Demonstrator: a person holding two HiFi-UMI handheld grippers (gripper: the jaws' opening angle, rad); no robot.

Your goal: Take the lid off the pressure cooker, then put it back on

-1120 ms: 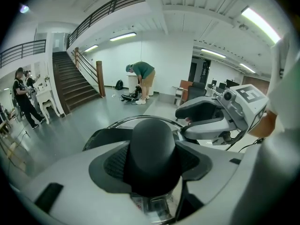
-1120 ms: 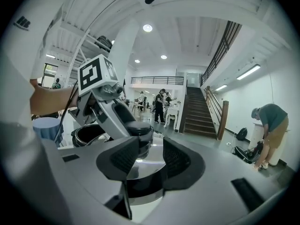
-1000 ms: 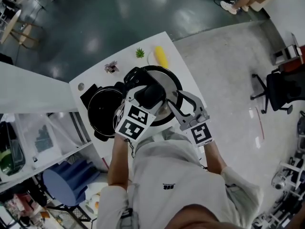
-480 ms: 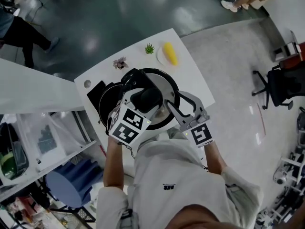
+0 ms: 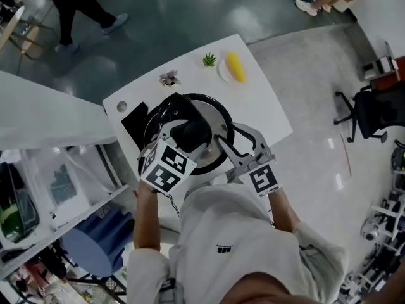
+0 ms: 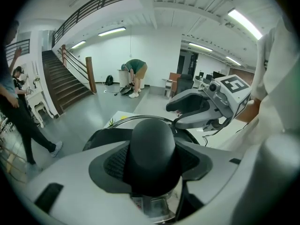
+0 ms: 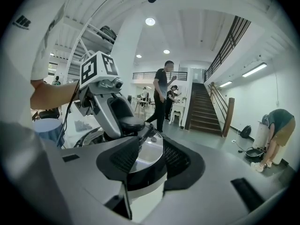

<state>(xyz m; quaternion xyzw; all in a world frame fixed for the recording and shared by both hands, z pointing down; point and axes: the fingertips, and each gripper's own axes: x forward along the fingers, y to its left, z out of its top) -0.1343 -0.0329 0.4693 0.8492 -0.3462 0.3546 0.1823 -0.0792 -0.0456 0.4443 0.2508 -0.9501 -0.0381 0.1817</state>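
Observation:
The pressure cooker lid (image 5: 216,115), silver with a black rim, is held over the black cooker pot (image 5: 135,120) on the white table (image 5: 261,105); it covers most of the pot. My left gripper (image 5: 190,133) is shut on the lid's black knob (image 6: 152,151). My right gripper (image 5: 223,148) is shut on the lid's near rim (image 7: 140,170), with its pads on either side of the black edge. In the left gripper view the right gripper (image 6: 202,108) shows just past the knob. Whether the lid rests on the pot is hidden.
At the table's far side lie a yellow corn cob on a plate (image 5: 235,66), a small green plant (image 5: 209,59) and a dried flower (image 5: 169,78). Shelves and a blue stool (image 5: 95,239) stand left. An office chair (image 5: 373,116) is right. A person (image 5: 82,5) walks beyond.
Both grippers have carried the lid leftward from beside the open pot to above it. The pot's dark opening, plain to see a second ago, is now almost covered.

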